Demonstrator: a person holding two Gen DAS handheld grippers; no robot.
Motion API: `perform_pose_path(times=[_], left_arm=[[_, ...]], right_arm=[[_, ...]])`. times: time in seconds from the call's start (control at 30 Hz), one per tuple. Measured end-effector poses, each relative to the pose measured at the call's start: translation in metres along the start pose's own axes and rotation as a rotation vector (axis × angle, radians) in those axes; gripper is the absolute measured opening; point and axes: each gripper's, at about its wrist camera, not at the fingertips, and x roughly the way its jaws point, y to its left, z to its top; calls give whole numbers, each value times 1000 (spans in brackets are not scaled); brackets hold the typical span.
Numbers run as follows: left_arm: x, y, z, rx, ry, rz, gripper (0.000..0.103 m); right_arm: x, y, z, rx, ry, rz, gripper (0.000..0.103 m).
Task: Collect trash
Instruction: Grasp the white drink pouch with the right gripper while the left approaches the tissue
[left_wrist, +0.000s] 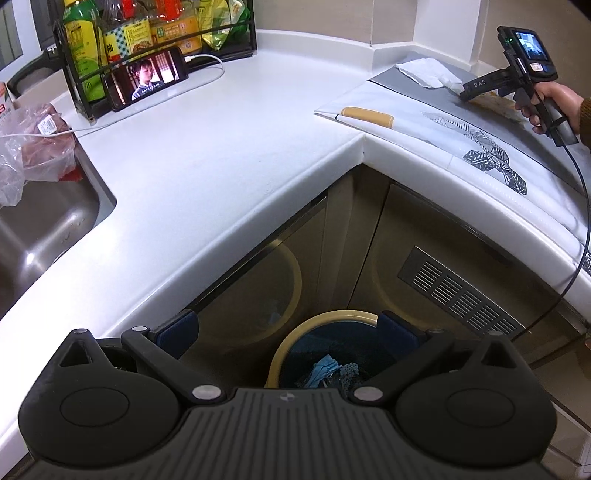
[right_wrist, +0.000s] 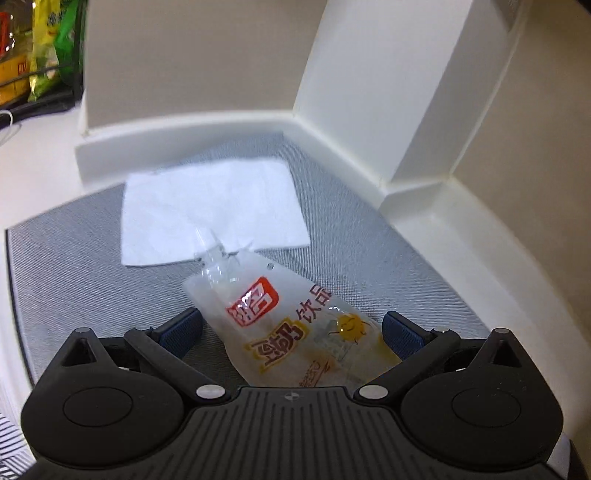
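Note:
An empty clear drink pouch (right_wrist: 291, 325) with red and yellow print lies on a grey mat (right_wrist: 74, 266). My right gripper (right_wrist: 291, 328) is open, and the pouch lies between its blue-padded fingers. A white paper napkin (right_wrist: 210, 210) lies flat just beyond the pouch. In the left wrist view the same napkin (left_wrist: 424, 72) and the right gripper (left_wrist: 480, 86), held in a hand, are at the far right. My left gripper (left_wrist: 288, 328) is open and holds nothing, above a round bin (left_wrist: 291, 347) with a tan rim that has blue scraps inside.
A white L-shaped counter (left_wrist: 221, 166) carries a phone (left_wrist: 147, 79) against a black rack of bottles (left_wrist: 110, 40), a charging cable and a tan-handled item (left_wrist: 369, 116) on a patterned mat. A steel sink (left_wrist: 44, 221) with a plastic bag (left_wrist: 33, 147) lies left. Walls close the corner behind the napkin.

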Motion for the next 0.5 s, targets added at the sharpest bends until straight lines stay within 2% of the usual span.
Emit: perform_pose_path(times=[0.2,0.3,0.37,0.43,0.47,0.5], left_arm=[[1,0,6,1,-3,8,103],[1,-1,7,0,-3,4,103],[-1,-3,8,6,-7,2,103],[-3,-6,8,14,-12,0,103],[-5,-7,8,17,-16,-1,103],[-7,-9,8,20,-22,-3,103]], right_arm=[[12,-12,4,56,-5,46,103],[15,-17,3,166,13,32,102],[12,-18,-1,228,7,37,94],[5,-12,-5,216,-11,17,88],[0,-9,-9,210,-28,12,79],[-6,-5,-12,204,-41,8,65]])
